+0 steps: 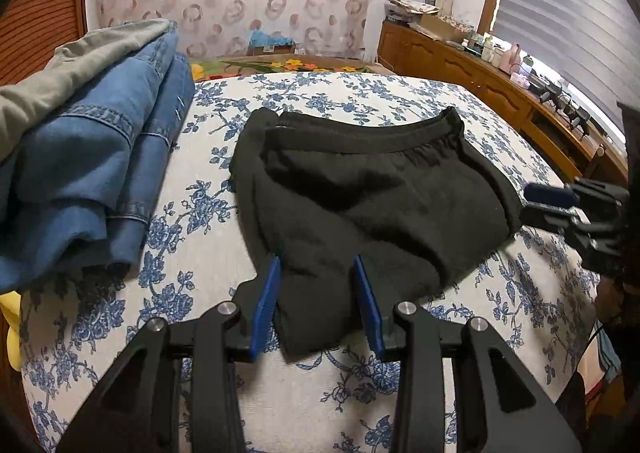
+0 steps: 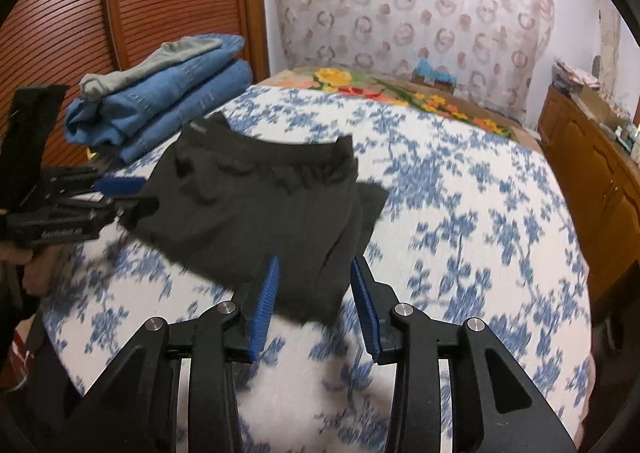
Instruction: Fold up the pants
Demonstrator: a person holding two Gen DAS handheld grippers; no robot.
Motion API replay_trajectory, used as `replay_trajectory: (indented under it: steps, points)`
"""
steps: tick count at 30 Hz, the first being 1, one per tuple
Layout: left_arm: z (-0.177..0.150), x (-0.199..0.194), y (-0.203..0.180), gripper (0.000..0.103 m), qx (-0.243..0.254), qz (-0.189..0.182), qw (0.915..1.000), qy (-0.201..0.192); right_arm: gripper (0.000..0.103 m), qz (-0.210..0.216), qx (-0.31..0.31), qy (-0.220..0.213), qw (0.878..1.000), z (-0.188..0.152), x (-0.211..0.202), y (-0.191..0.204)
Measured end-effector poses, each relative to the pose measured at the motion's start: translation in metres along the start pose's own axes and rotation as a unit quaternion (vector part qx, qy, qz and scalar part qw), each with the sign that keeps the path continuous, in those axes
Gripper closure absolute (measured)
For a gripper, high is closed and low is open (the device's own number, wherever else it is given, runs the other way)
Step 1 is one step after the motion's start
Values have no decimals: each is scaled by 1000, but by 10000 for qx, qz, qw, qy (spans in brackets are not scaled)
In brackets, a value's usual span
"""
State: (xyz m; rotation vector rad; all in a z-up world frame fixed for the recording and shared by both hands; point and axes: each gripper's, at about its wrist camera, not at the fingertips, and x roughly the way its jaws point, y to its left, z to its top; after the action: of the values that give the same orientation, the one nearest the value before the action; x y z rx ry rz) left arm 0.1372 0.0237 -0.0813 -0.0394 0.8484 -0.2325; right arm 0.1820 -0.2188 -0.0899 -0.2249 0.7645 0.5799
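Observation:
Black pants (image 1: 360,181) lie folded on a bed with a blue-flowered sheet (image 1: 192,253), waistband on the far side. My left gripper (image 1: 316,263) is open. Its blue pads stand on either side of the near flap of the pants without pinching it. My right gripper (image 2: 314,263) is also open, and the near right corner of the pants (image 2: 260,205) lies between its pads. Each gripper shows in the other's view: the right gripper (image 1: 532,203) at the pants' right edge, the left gripper (image 2: 136,195) at their left edge.
A stack of folded blue jeans (image 1: 100,157) (image 2: 168,109) with a grey garment on top sits at the bed's far left. A cluttered wooden dresser (image 1: 500,81) (image 2: 592,157) runs along the right. A flowered blanket (image 2: 400,93) covers the far end.

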Motion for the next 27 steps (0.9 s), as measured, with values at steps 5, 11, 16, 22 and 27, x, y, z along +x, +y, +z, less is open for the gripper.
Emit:
replay_trajectory:
  steps: [5, 11, 16, 22, 27]
  points:
    - [-3, 0, -1, 65, -14, 48, 10000, -12, 69, 145, -10, 67, 9999, -9, -6, 7]
    - [-4, 0, 3, 65, -98, -17, 9999, -39, 78, 196, -64, 168, 9996, -13, -3, 14]
    - [-4, 0, 4, 65, -114, -34, 9999, -40, 78, -6, -114, 310, 9995, -14, 10, 15]
    - [-4, -1, 5, 65, -115, -35, 9999, -39, 87, -56, -82, 318, 9994, -12, 14, 9]
    - [-4, -1, 5, 65, -129, -48, 9999, -41, 100, 27, -202, 229, 9995, -12, 9, 7]
